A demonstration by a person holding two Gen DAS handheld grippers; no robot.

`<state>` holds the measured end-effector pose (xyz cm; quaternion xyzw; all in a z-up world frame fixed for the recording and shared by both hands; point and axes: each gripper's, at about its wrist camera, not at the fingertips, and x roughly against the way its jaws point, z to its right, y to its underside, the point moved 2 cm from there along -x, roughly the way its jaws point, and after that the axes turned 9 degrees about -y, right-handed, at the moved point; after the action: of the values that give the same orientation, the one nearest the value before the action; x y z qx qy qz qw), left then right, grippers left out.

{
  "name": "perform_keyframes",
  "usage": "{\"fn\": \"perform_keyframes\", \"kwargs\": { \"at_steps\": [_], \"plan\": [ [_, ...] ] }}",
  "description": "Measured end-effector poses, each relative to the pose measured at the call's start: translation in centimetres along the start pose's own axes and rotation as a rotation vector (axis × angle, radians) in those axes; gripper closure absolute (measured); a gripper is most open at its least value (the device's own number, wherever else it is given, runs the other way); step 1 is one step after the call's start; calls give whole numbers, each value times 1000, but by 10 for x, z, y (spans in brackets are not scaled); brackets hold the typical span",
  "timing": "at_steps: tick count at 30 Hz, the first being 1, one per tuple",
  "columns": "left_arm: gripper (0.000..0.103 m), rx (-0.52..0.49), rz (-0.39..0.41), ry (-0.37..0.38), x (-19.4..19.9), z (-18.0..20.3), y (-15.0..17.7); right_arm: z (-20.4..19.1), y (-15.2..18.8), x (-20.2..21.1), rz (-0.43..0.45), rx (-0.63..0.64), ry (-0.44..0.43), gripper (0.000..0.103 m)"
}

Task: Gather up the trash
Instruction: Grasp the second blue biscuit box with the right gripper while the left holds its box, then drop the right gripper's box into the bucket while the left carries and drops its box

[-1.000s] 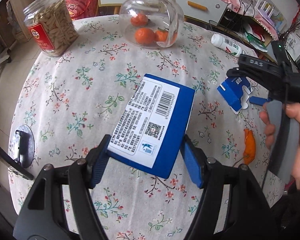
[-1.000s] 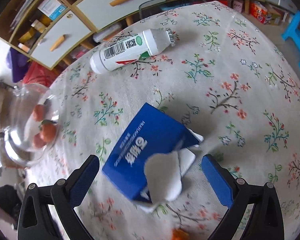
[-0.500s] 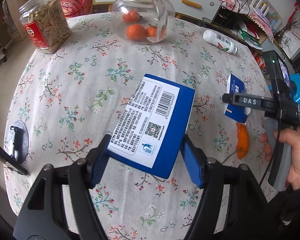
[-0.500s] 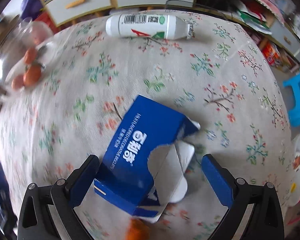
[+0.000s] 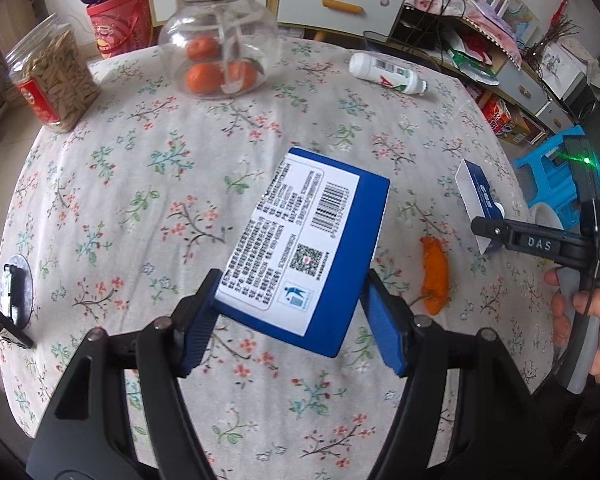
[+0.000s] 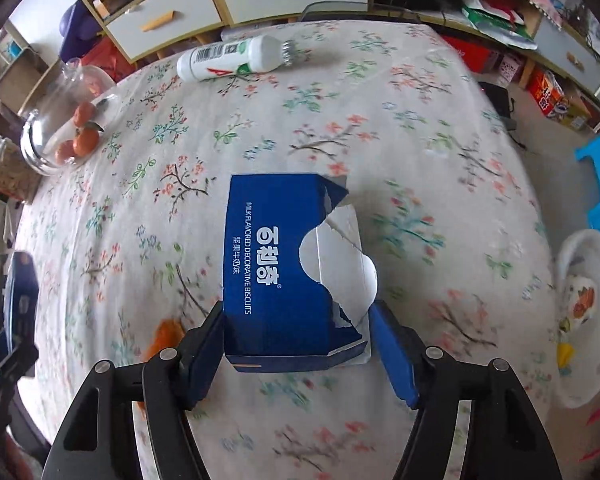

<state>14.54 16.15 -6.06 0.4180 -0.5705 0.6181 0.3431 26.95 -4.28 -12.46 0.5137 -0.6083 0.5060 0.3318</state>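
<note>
The left tongs (image 5: pixel 290 320) pinch a blue box (image 5: pixel 306 240) (label side up) above the floral tabletop (image 5: pixel 140 200), while the right tongs (image 6: pixel 296 344) clamp a torn blue biscuit carton (image 6: pixel 276 268), with an orange peel (image 5: pixel 434 276) lying between them.

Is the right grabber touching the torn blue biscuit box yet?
Touching, on one side at least. In the right wrist view the right gripper straddles the torn box: the left pad presses its edge, while a sliver of tablecloth shows by the right pad.
</note>
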Motion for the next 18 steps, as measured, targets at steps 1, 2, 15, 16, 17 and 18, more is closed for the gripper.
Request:
{"fn": "perform_keyframes", "kwargs": {
  "at_steps": [1,2,15,16,17,18],
  "plan": [
    [34,-4,2,4,1,4,0,3,1,6,4,3,1,32],
    [34,-11,6,10,3,9,0,6,4,12,7,7,0,32],
    [34,-73,59,84,22,83,-11,71,31,78,84,-75,-55,32],
    [34,-76,59,89,22,90,-12,76,32,83,96,-85,-61,31],
    [34,-77,59,94,22,94,-12,82,33,89,107,-93,-61,31],
    [34,-78,59,100,22,100,-13,90,36,95,115,-98,-56,31]
  ]
}}
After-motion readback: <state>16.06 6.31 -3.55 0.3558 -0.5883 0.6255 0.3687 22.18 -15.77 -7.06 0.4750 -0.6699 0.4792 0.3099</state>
